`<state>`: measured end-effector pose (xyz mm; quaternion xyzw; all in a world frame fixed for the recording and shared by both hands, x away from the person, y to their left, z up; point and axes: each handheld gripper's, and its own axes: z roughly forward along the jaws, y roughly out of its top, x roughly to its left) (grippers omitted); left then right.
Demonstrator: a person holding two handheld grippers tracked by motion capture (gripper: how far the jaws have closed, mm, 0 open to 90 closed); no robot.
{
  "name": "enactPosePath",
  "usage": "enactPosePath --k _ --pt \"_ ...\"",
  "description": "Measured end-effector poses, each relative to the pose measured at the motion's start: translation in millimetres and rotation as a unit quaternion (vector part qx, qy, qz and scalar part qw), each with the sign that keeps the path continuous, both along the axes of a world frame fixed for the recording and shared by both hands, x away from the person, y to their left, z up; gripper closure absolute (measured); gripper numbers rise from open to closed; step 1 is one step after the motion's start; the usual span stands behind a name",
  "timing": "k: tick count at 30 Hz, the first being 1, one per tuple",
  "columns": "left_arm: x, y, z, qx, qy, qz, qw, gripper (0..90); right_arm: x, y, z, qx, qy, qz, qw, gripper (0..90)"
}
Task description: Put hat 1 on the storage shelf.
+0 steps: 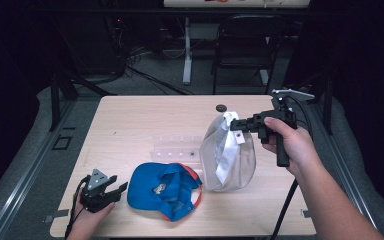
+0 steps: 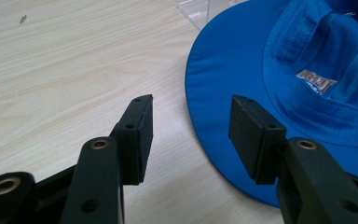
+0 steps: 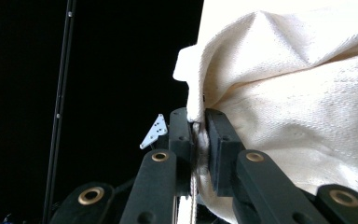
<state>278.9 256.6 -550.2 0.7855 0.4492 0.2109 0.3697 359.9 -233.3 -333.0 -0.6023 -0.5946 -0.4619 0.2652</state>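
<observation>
A blue hat [image 1: 163, 191] lies upside down at the table's front middle, its inner label facing up [image 2: 316, 80]. My left gripper [image 1: 114, 188] rests on the table just left of its brim [image 2: 223, 88], open with nothing between the pads. A cream-white hat [image 1: 228, 155] hangs on the right, its lower part still on the table. My right gripper [image 1: 236, 125] is shut on its top edge, and the cream fabric [image 3: 284, 107] is pinched between the two pads in the right gripper view.
A clear plastic rack [image 1: 176, 149] lies behind the blue hat, between the two hats. A small dark disc [image 1: 221, 107] sits near the far edge of the wooden table [image 1: 130, 125]. Beyond the table stand a chair and cables on the floor.
</observation>
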Motion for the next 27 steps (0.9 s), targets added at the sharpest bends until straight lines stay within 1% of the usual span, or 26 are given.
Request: enactPosePath --k 1,2,3,6,8,10,11,12,14,17,19,20,21,22,23,25,26,27 --pt "0.0 0.3 0.4 0.001 -0.001 -0.002 1.0000 50.7 1.0 1.4 1.0 0.001 0.000 0.000 1.0000 82.0" --pt "-0.3 -0.1 0.5 -0.002 0.000 -0.001 1.0000 50.7 2.0 3.5 1.8 0.004 -0.003 -0.005 1.0000 81.9" --pt "-0.5 -0.1 0.8 -0.004 -0.001 -0.001 1.0000 50.7 3.4 3.9 2.8 0.004 -0.006 0.000 1.0000 82.0" --pt "-0.6 0.1 1.4 -0.009 -0.002 -0.002 1.0000 50.7 6.1 6.4 5.5 0.009 -0.009 -0.003 0.9999 82.0" --pt "-0.5 1.2 3.2 -0.014 -0.003 0.001 0.9999 50.7 10.5 8.2 8.7 0.017 -0.012 0.000 0.9998 81.9" --pt "0.7 2.8 5.3 -0.022 -0.008 0.006 0.9997 50.7 15.3 11.2 12.2 0.016 -0.015 0.001 0.9998 81.9" --pt "1.2 3.2 6.5 -0.029 -0.007 0.008 0.9995 50.6 16.5 12.4 13.2 0.016 -0.017 0.000 0.9997 81.9" --pt "1.4 4.1 8.7 -0.030 -0.006 0.007 0.9995 50.6 18.1 13.5 14.9 0.016 -0.018 0.000 0.9997 82.0" --pt "0.8 3.5 12.7 -0.036 -0.017 0.008 0.9992 51.2 20.7 15.3 18.5 0.022 -0.022 0.000 0.9995 81.9" --pt "-1.1 -0.8 20.8 -0.032 -0.027 0.005 0.9991 53.4 24.3 18.6 25.1 0.028 -0.029 0.003 0.9992 81.9" --pt "-0.7 -5.0 24.3 -0.032 -0.027 0.002 0.9991 53.2 27.4 21.1 28.6 0.028 -0.032 0.004 0.9991 81.9" --pt "-0.5 -7.0 25.9 -0.030 -0.029 0.001 0.9991 53.2 29.1 22.5 29.8 0.027 -0.032 0.004 0.9991 81.9" --pt "-0.1 -8.4 28.1 -0.024 -0.025 -0.001 0.9994 53.2 30.7 24.1 30.8 0.027 -0.033 0.005 0.9991 81.9" --pt "-0.1 -8.4 28.1 -0.024 -0.025 -0.001 0.9994 53.1 32.3 25.5 31.6 0.026 -0.034 0.007 0.9991 81.9" --pt "1.4 -12.4 31.6 -0.025 -0.027 -0.006 0.9993 53.1 34.4 28.4 32.5 0.028 -0.033 0.005 0.9990 81.9" --pt "2.9 -15.7 35.4 -0.017 -0.025 -0.012 0.9995 53.2 36.3 31.5 33.0 0.028 -0.034 0.005 0.9990 81.9" --pt "2.9 -15.7 35.4 -0.017 -0.025 -0.012 0.9995 53.2 36.3 31.5 33.0 0.028 -0.034 0.005 0.9990 81.9" --pt "4.4 -18.4 38.2 -0.014 -0.031 -0.017 0.9993 53.2 37.6 33.1 33.6 0.026 -0.034 0.009 0.9990 81.9"
